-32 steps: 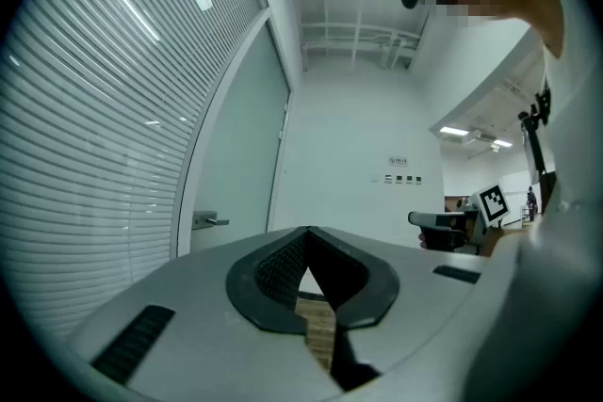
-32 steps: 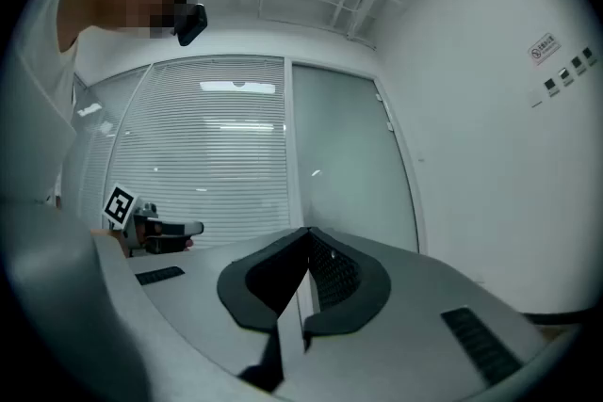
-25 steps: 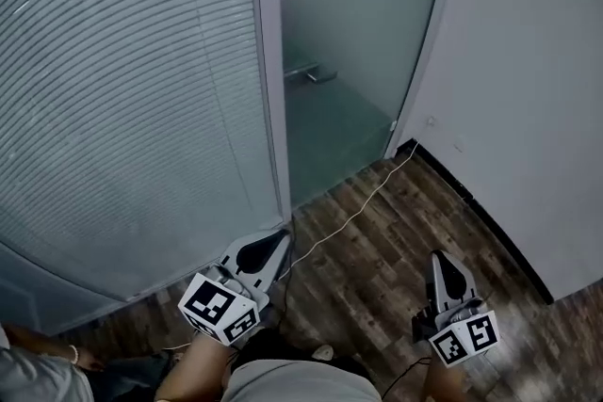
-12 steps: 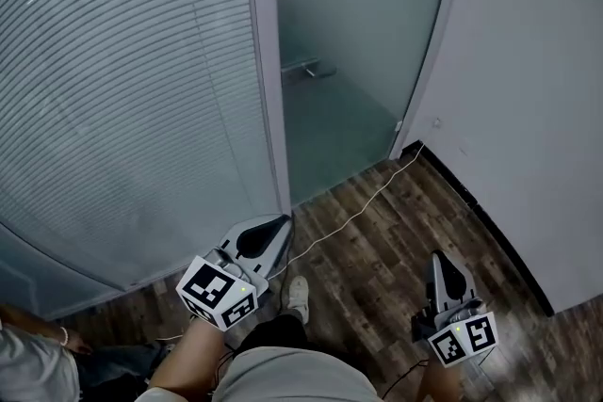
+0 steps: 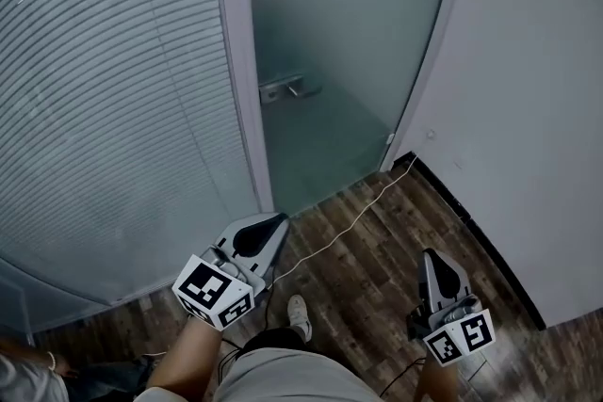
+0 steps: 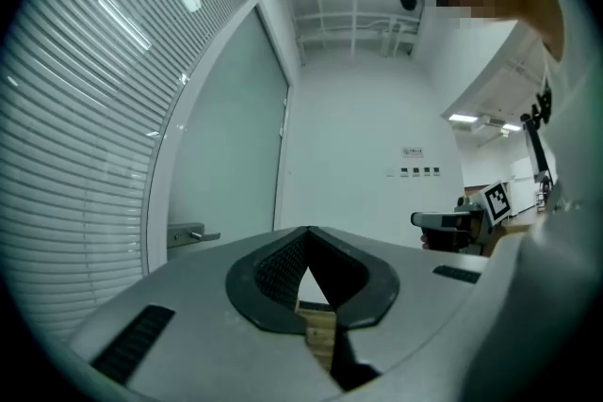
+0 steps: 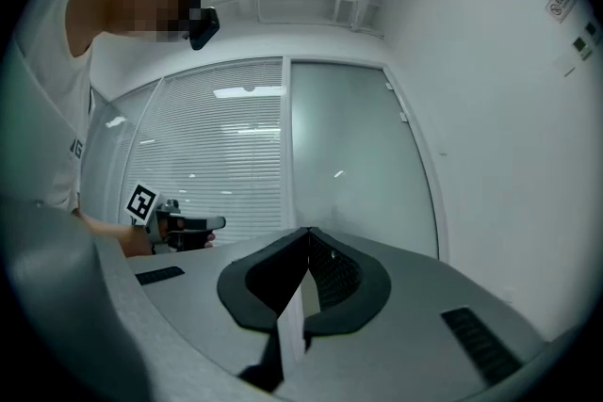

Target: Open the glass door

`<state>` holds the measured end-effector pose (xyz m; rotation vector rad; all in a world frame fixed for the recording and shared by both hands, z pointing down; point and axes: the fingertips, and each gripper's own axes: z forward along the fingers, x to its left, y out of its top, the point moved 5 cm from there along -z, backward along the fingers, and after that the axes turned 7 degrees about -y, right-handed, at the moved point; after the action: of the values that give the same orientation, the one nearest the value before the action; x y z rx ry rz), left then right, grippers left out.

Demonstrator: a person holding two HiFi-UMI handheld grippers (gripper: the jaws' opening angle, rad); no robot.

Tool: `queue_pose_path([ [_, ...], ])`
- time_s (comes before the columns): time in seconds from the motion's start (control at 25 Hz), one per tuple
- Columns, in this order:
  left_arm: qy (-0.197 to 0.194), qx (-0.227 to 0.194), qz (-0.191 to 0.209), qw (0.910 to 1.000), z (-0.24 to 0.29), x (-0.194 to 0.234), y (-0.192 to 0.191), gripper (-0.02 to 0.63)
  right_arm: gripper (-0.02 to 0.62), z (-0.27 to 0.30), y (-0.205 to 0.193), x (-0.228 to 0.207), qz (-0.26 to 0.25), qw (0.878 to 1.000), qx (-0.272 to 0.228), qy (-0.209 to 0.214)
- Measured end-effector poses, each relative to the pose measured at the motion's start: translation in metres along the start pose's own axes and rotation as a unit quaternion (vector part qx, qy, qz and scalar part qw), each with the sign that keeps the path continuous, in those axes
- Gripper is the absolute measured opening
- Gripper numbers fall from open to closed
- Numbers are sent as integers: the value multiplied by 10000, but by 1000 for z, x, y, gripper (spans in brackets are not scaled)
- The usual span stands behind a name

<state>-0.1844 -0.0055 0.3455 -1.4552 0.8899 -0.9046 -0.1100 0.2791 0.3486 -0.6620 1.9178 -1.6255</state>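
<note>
The frosted glass door (image 5: 339, 42) stands closed ahead, between a metal frame post and the white wall. Its metal lever handle (image 5: 283, 89) sits at the door's left edge and also shows in the left gripper view, handle (image 6: 188, 235). My left gripper (image 5: 275, 223) is shut with nothing in it, held level and pointing toward the door, well short of the handle. My right gripper (image 5: 429, 257) is shut and empty, out to the right above the floor. The closed jaw tips show in both gripper views, left gripper (image 6: 307, 231) and right gripper (image 7: 308, 231).
A glass wall with horizontal blinds (image 5: 113, 89) runs along the left. A white wall (image 5: 537, 89) with a black baseboard closes the right. A thin white cable (image 5: 349, 221) lies across the wooden floor (image 5: 377, 278). My shoe (image 5: 300, 315) is below. Another person's arm (image 5: 28, 372) is at bottom left.
I have stepped forward: the door and its handle are nearer and lower in the head view. Both grippers moved forward with me and stayed shut.
</note>
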Motion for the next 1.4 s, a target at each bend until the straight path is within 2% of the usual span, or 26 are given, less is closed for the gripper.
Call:
queue_pose_path([
  [0.2, 0, -52, -80, 10000, 42, 52, 7, 0, 2, 74, 2, -20, -31, 9997, 51, 232],
  [0.44, 273, -86, -141, 9995, 74, 114, 10, 0, 2, 155, -6, -39, 181, 9986, 248, 432],
  [0.88, 783, -91, -191, 9967, 87, 183, 3, 0, 2, 267, -14, -35, 52, 9929, 366, 1134],
  [1.24, 1517, -134, -144, 9882, 110, 218, -6, 0, 2, 356, -30, -64, 119, 9818, 271, 1875],
  [1.4, 2072, -130, -129, 9781, 128, 230, 8, 0, 2, 407, -25, -85, 268, 9706, 351, 2367],
])
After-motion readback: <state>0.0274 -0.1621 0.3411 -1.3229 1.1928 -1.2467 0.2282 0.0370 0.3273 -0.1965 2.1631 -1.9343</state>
